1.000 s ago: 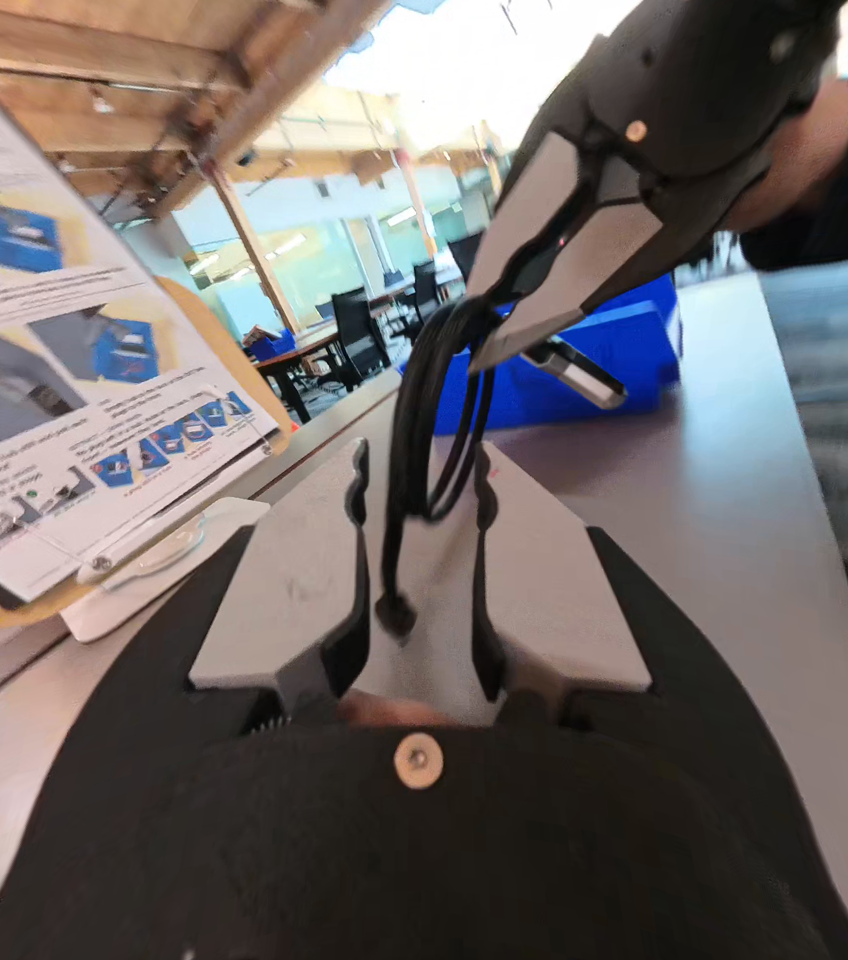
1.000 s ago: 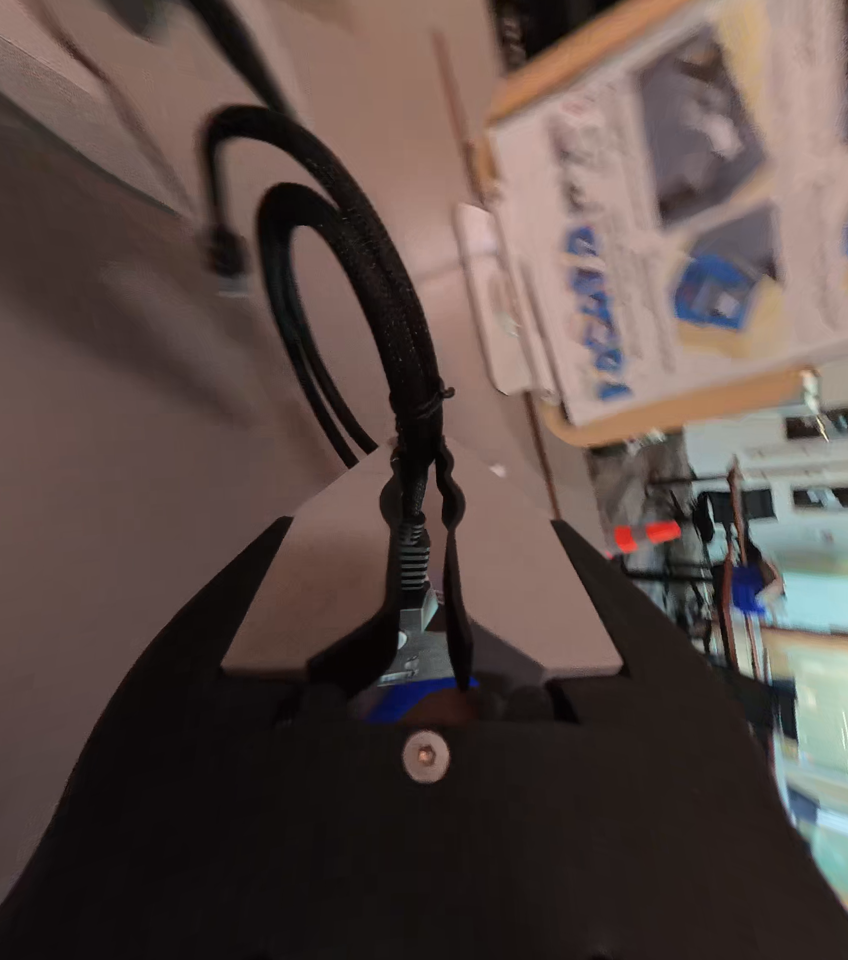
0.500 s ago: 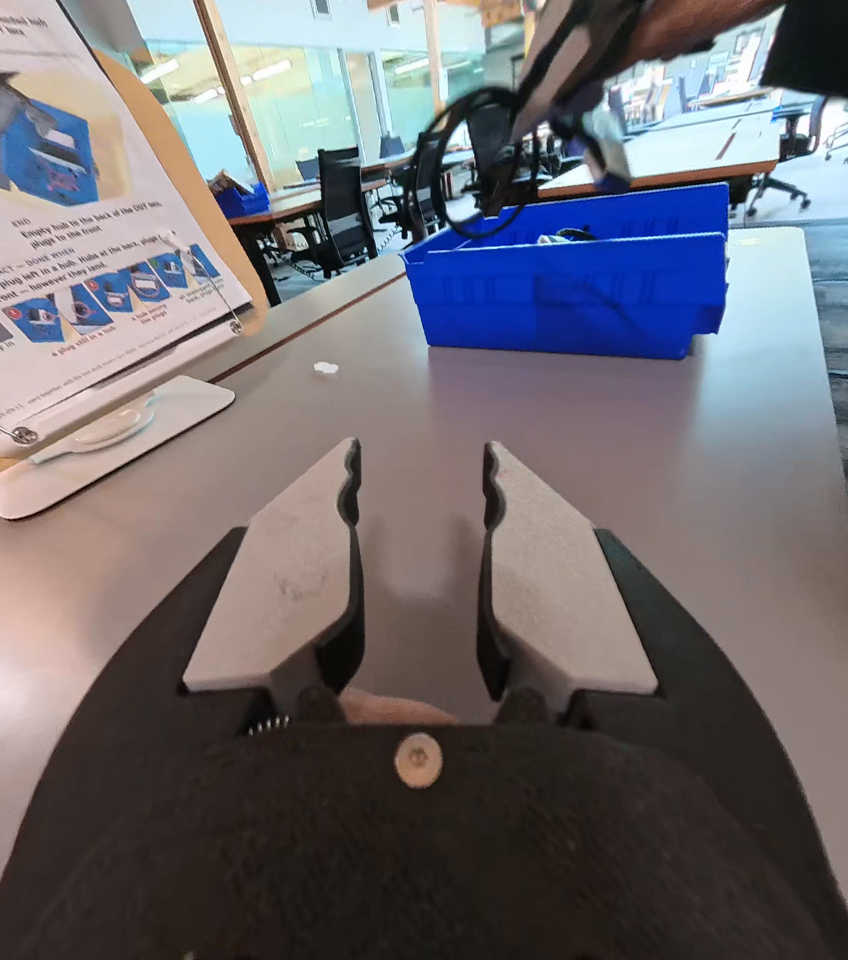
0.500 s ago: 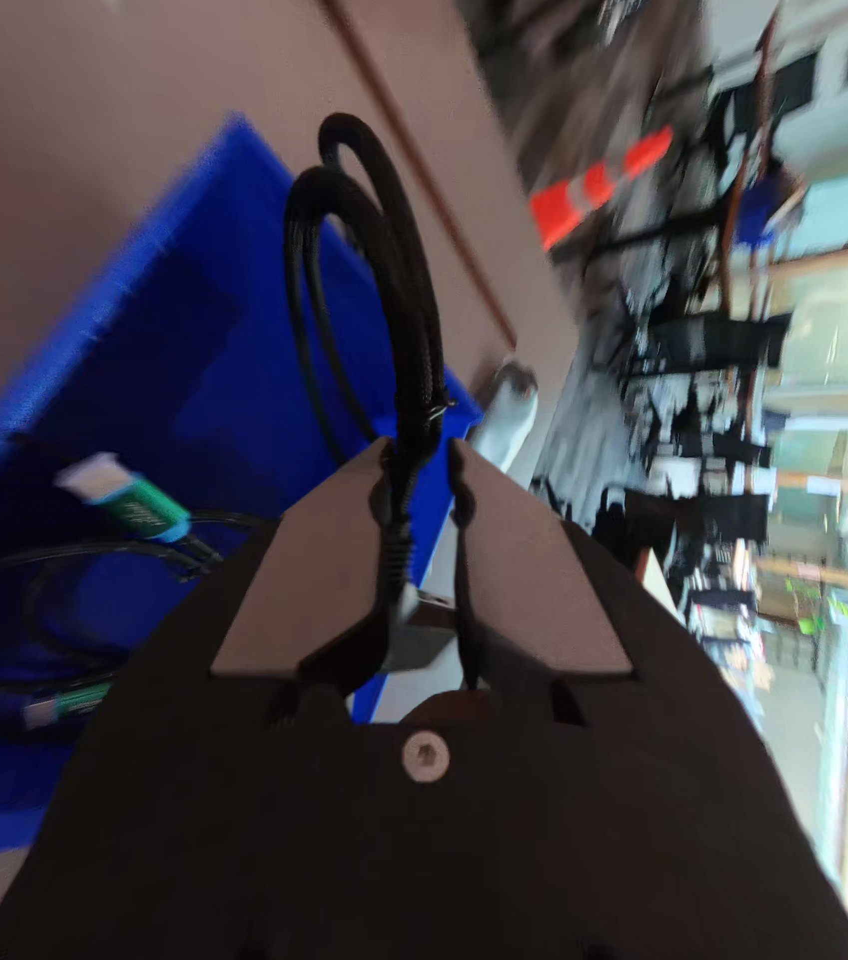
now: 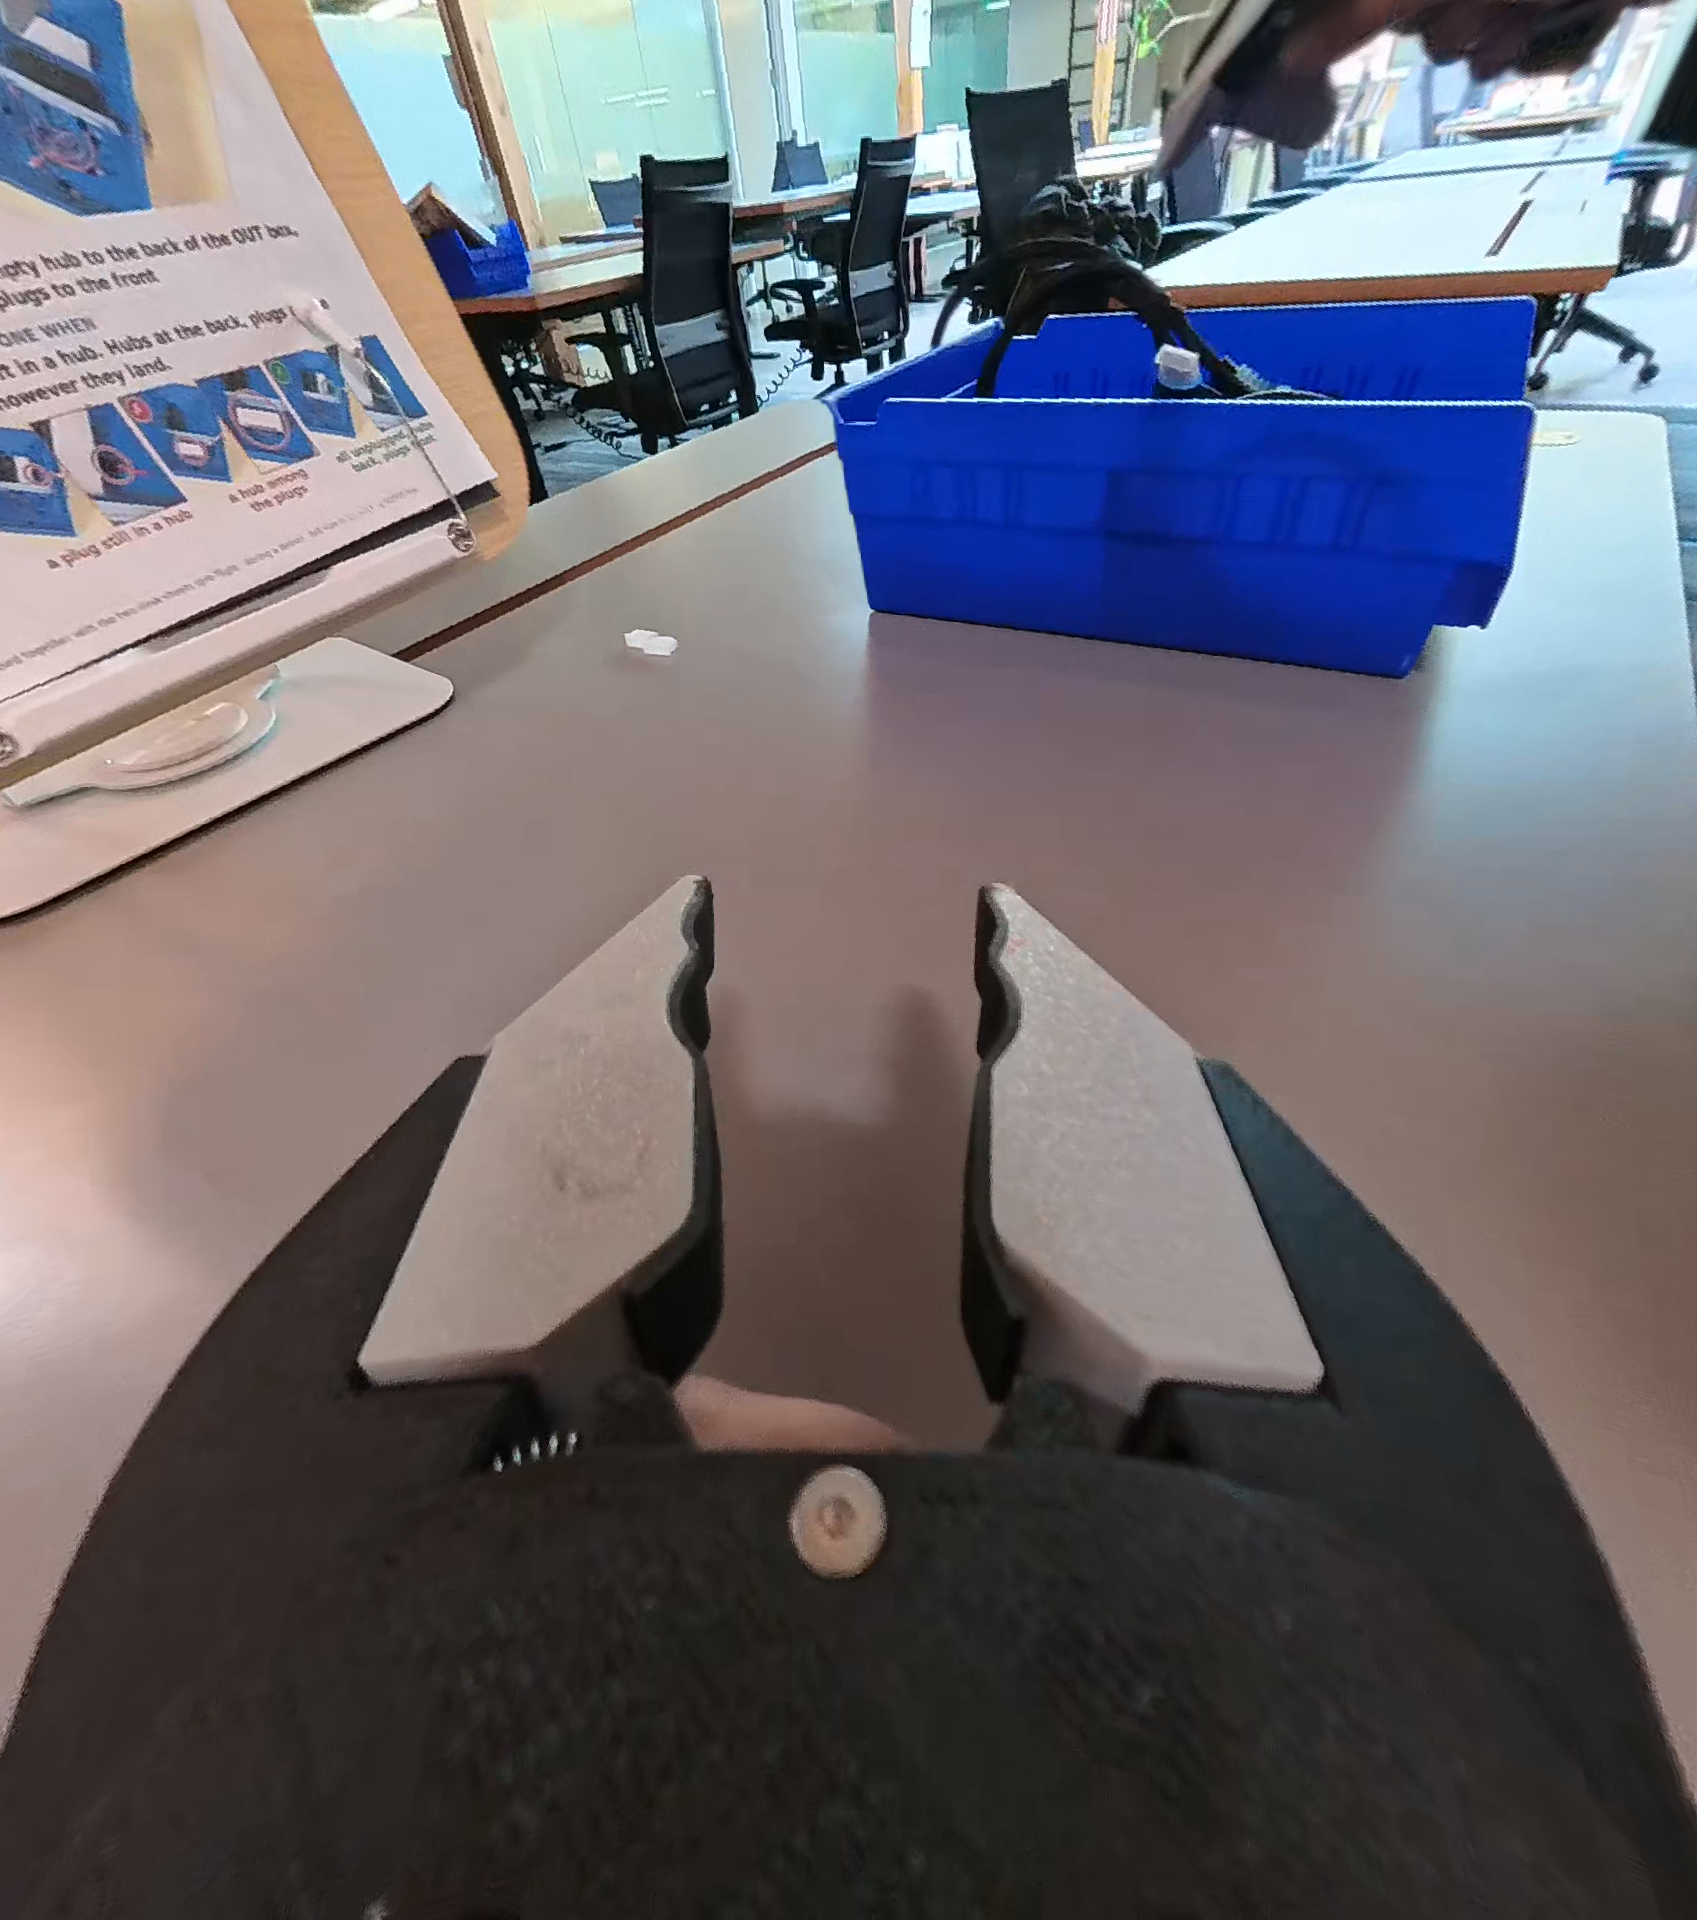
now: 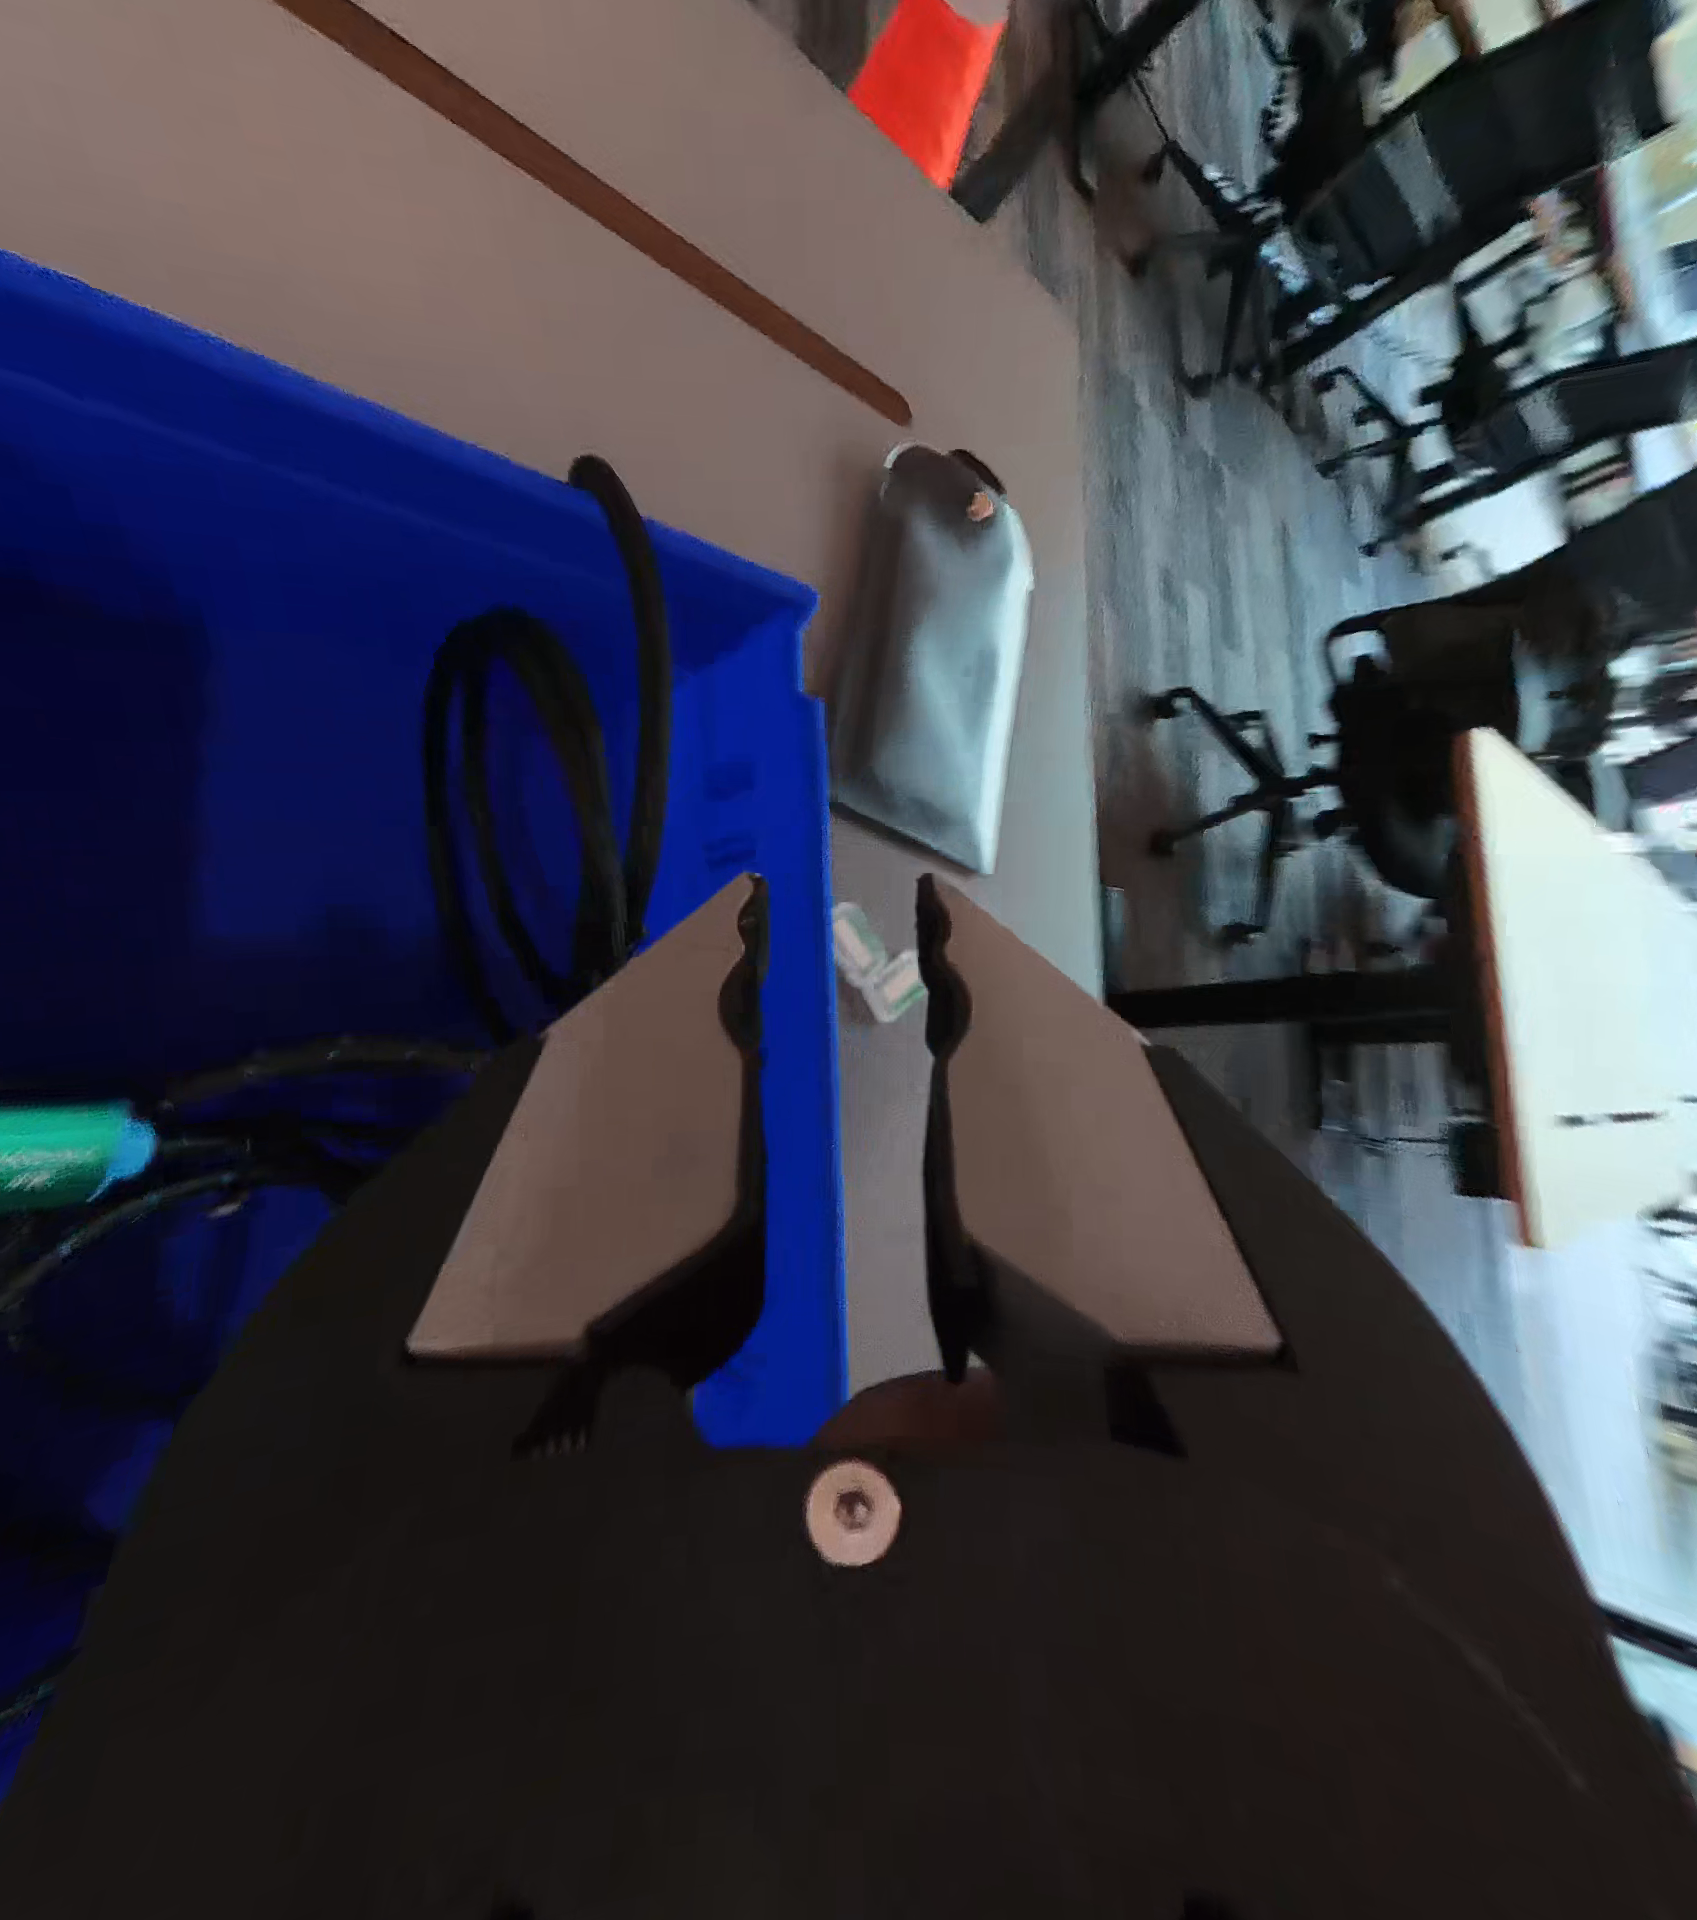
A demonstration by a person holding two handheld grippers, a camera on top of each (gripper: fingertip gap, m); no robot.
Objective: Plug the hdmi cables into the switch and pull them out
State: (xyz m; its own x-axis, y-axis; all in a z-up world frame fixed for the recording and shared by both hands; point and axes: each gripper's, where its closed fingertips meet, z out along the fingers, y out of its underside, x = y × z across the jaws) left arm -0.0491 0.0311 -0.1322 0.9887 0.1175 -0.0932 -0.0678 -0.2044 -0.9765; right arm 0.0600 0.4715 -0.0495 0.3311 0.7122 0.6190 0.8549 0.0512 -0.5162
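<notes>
Now | left hand-held gripper (image 5: pixel 844 914) low over table (image 5: pixel 1239 831), agape, empty | right hand-held gripper (image 6: pixel 836 899) rolled sideways above blue bin (image 6: pixel 200 520), parted, empty

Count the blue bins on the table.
2, nested: the front bin sits on the table ahead of the left hand-held gripper; a second bin's wall rises behind it. More could be hidden.

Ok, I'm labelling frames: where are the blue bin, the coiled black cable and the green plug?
blue bin (image 5: pixel 1187 520), left wrist view, front wall.
coiled black cable (image 6: pixel 470 790), right wrist view, left side of loop.
green plug (image 6: pixel 23 1158), right wrist view, green body.
</notes>
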